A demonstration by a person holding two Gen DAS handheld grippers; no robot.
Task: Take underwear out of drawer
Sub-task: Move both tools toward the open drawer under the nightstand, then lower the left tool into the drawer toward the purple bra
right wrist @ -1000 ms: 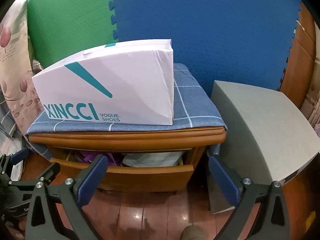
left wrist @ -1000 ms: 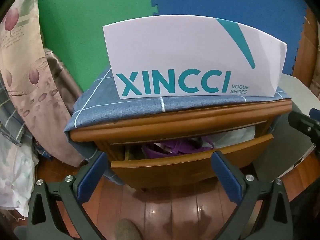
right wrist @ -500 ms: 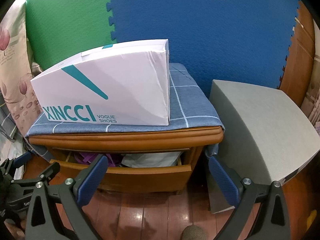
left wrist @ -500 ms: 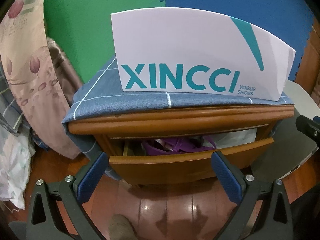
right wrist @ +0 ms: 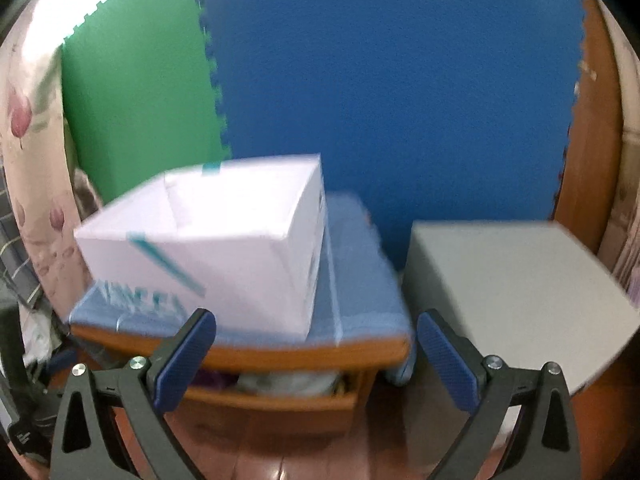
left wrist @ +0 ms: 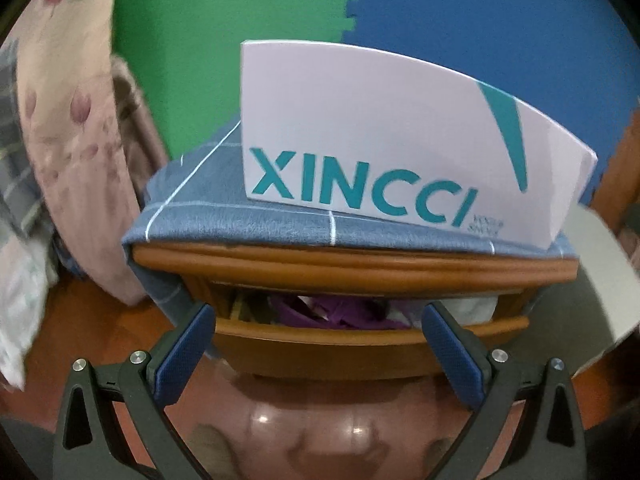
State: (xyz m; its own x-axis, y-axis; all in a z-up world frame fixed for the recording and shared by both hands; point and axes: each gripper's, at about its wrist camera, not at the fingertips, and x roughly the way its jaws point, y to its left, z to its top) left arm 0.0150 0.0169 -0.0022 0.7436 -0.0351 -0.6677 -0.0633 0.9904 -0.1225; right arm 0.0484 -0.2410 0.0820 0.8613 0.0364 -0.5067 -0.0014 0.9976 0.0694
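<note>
Both views have come closer to the drawer (left wrist: 360,344) at lower centre. Purple underwear (left wrist: 340,312) lies inside. Left hand-held gripper (left wrist: 316,334) and right hand-held gripper (right wrist: 316,338) stand wide apart, empty.

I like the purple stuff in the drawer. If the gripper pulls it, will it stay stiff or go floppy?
Probably floppy: the purple underwear lies crumpled in loose folds in the drawer. It looks tangled, so the white cloth beside it might get dragged along.

A white cardboard shoe box (left wrist: 400,148) is sitting on a blue checked cloth (left wrist: 240,220) covering a wooden nightstand (left wrist: 344,268); purple underwear (left wrist: 340,312) is lying in its open drawer (left wrist: 320,344) (below), a grey block (right wrist: 512,288) standing to the right.
</note>
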